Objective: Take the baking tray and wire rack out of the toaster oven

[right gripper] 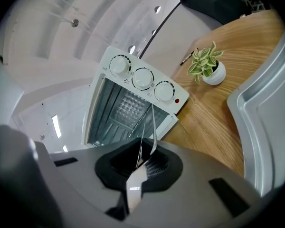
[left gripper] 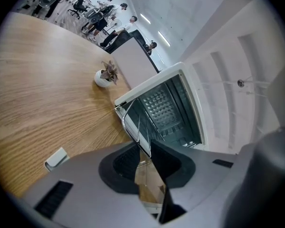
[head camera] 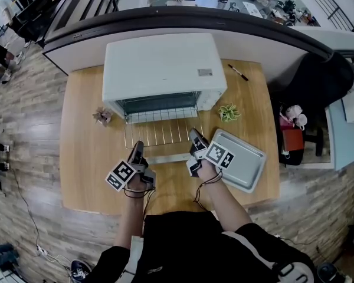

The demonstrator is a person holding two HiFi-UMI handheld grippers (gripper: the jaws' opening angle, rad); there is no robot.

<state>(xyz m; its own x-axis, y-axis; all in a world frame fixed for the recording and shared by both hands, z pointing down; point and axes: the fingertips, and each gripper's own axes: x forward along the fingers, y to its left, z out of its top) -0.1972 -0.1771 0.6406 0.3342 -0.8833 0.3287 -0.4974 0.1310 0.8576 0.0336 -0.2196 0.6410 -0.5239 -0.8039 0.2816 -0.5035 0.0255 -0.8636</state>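
Note:
The white toaster oven [head camera: 162, 66] stands at the back of the wooden table with its door down. The wire rack [head camera: 159, 131] sticks out of its mouth, level over the door. My left gripper [head camera: 137, 149] is shut on the rack's front left edge; in the left gripper view the rack's wire [left gripper: 133, 122] runs between the jaws of the left gripper [left gripper: 147, 151]. My right gripper [head camera: 194, 135] is shut on the front right corner, the rack's thin wires [right gripper: 153, 127] pinched in the right gripper [right gripper: 145, 158]. The grey baking tray [head camera: 242, 164] lies on the table right of my right hand.
A small brownish plant [head camera: 103, 115] sits left of the oven and a green potted plant [head camera: 229, 112] right of it. A pen [head camera: 238, 72] lies at the back right. The lowered oven door [head camera: 165, 156] lies under the rack. A dark chair [head camera: 318, 81] stands beyond the table's right edge.

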